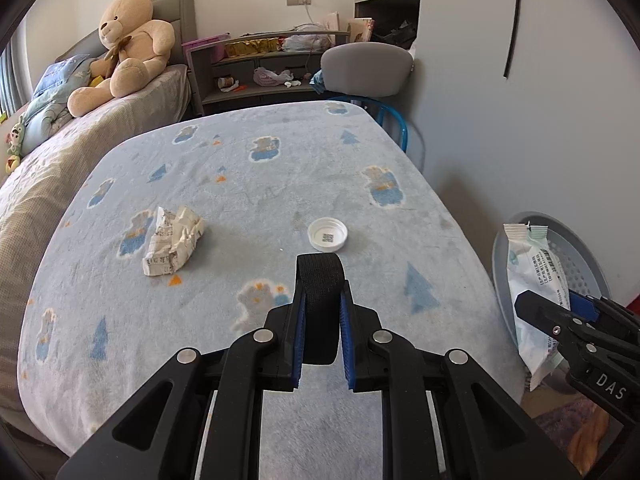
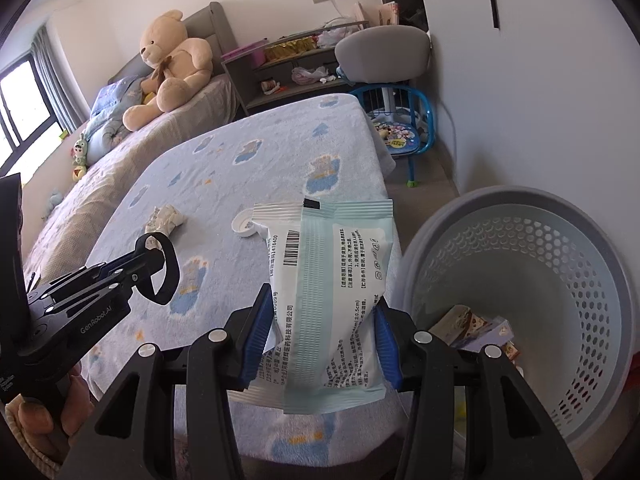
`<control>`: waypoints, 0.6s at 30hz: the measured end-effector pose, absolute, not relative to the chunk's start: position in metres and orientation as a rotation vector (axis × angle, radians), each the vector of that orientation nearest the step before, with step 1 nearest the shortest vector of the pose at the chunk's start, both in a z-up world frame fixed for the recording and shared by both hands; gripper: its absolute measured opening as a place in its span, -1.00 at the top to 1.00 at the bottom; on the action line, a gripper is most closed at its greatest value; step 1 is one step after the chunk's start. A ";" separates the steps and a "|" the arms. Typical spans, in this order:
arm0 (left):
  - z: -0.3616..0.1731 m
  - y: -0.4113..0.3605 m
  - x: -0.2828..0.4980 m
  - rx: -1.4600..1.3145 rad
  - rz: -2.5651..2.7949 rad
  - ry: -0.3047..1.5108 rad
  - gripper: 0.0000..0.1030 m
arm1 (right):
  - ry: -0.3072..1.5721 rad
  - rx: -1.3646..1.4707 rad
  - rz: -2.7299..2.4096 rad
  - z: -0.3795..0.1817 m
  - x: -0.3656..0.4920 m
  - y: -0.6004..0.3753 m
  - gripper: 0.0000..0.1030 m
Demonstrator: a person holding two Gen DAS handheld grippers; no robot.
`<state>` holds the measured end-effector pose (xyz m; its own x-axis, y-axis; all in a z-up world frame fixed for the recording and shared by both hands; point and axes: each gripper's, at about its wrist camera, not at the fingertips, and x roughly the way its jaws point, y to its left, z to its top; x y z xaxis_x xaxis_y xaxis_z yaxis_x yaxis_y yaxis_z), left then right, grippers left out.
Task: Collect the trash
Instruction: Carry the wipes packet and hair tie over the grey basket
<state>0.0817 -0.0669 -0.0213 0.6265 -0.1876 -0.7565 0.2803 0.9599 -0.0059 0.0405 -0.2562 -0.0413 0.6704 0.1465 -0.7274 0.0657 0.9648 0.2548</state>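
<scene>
My left gripper (image 1: 322,312) is shut on a black strap loop (image 1: 320,280), held above the table's blue patterned blanket (image 1: 240,168). The right wrist view shows that same gripper (image 2: 152,260) and loop (image 2: 170,276) at the left. My right gripper (image 2: 322,332) is shut on a white and pale green wipes packet (image 2: 320,280), upright at the table's right edge beside a grey perforated basket (image 2: 520,248). On the blanket lie a crumpled paper (image 1: 174,240) and a white bottle cap (image 1: 327,234). The left wrist view shows the right gripper (image 1: 556,308) with the packet (image 1: 532,264) over the basket (image 1: 580,252).
Some wrappers (image 2: 472,328) lie in the basket's bottom. A bed with a teddy bear (image 1: 128,48) runs along the left. Behind the table stand a grey shelf (image 1: 256,64), a grey chair (image 1: 366,64) and a small blue child's chair (image 2: 400,136).
</scene>
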 end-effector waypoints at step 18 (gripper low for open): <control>-0.017 -0.201 0.046 0.207 -0.533 0.839 0.69 | 0.813 0.323 -0.289 -0.043 -0.032 -0.378 0.08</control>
<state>0.0463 -0.2008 -0.0169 0.5468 -0.3661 -0.7530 0.5255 0.8502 -0.0318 -0.0318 -0.3778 -0.0433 0.6535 -0.1274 -0.7461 0.3720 0.9125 0.1700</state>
